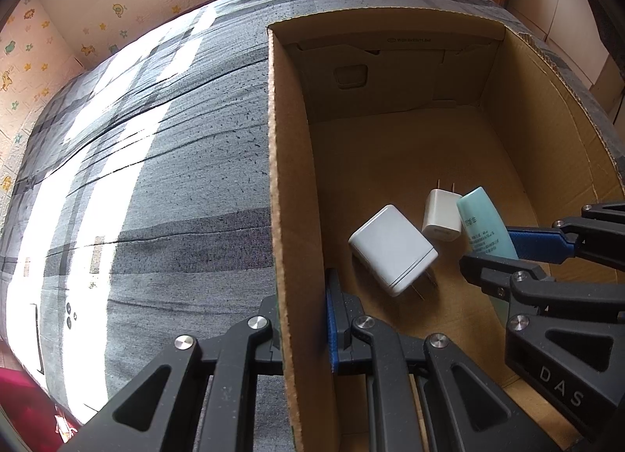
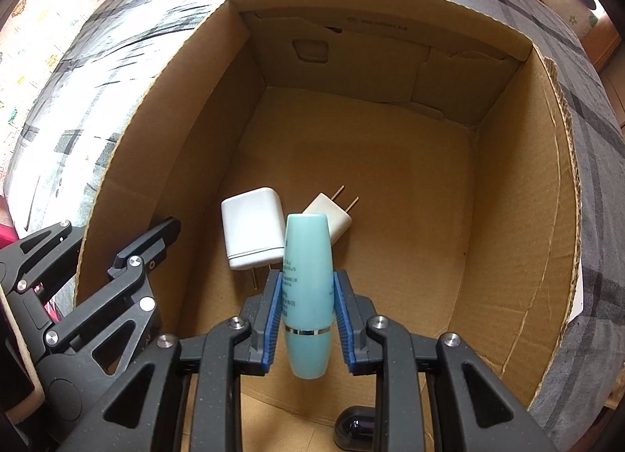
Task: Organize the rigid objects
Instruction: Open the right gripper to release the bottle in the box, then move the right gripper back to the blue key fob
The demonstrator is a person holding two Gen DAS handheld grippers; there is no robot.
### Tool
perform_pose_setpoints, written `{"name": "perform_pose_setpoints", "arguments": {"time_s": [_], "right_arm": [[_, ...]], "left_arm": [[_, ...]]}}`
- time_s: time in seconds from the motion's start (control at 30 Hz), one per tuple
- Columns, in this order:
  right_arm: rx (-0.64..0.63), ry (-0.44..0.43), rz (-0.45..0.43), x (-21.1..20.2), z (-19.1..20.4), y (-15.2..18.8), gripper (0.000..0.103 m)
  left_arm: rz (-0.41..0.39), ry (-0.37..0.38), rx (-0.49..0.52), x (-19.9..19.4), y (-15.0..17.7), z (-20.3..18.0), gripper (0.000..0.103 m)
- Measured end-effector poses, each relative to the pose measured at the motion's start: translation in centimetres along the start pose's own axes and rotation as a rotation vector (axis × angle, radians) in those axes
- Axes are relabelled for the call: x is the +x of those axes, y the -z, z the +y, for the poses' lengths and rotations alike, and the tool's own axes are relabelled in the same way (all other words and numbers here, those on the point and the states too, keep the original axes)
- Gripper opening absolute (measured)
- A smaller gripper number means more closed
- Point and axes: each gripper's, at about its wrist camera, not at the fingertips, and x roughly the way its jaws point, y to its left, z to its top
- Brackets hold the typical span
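Teal bottle is clamped between right gripper fingers above two chargers. Box wall is pinched by left gripper fingers. If released from here, the bottle could be tipped onto the chargers.

far box floor bare, two chargers crowding near left wall
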Motion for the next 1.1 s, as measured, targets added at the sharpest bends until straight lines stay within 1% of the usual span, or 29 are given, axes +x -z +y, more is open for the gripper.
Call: {"name": "perform_pose_setpoints", "arguments": {"time_s": [0.03, 0.07, 0.13, 0.17, 0.2, 0.23, 0.37, 0.7, 0.93, 1.0, 1.1], "right_arm": [[0.002, -0.002, -0.004, 0.0, -0.1, -0.1, 0.027], [0.009, 0.001, -0.013, -0.1, -0.3, -0.1, 0.03], [0.019, 0.004, -0.022, -0.3, -0.4, -0.2, 0.038], [0.023, 0.0, -0.024, -0.4, -0.6, -0.2, 0.046], [0.027, 0.001, -0.029, -0.5, -0.7, -0.2, 0.05], [0.03, 0.007, -0.033, -0.7, -0.8, -0.2, 0.051], [0.022, 0.03, -0.053, -1.5, -0.8, -0.1, 0.061], [0.017, 0.068, -0.104, -3.8, 0.0, 0.2, 0.062], [0.038, 0.08, -0.113, -5.4, -0.2, 0.8, 0.065], [0.035, 0.081, -0.126, -5.8, -0.1, 0.9, 0.072], [0.042, 0.071, -0.141, -6.7, -0.3, 1.1, 0.074]], "left_arm": [[0.0, 0.001, 0.0, 0.0, 0.0, 0.0, 0.013], [0.001, 0.001, -0.001, 0.0, 0.0, 0.0, 0.013], [0.001, 0.0, -0.001, 0.0, -0.1, 0.0, 0.013], [0.001, 0.003, -0.004, 0.0, -0.1, 0.0, 0.013], [0.0, 0.001, -0.003, -0.1, -0.1, 0.0, 0.013], [0.0, 0.001, -0.003, -0.1, -0.1, 0.0, 0.013], [0.001, 0.001, -0.003, 0.0, 0.0, 0.1, 0.013], [0.001, 0.002, -0.003, 0.0, -0.1, 0.2, 0.013], [0.001, 0.001, -0.002, 0.1, 0.0, 0.3, 0.013], [0.001, -0.002, 0.0, 0.2, 0.0, 0.3, 0.013], [0.001, -0.001, 0.0, 0.1, 0.0, 0.2, 0.013]]}}
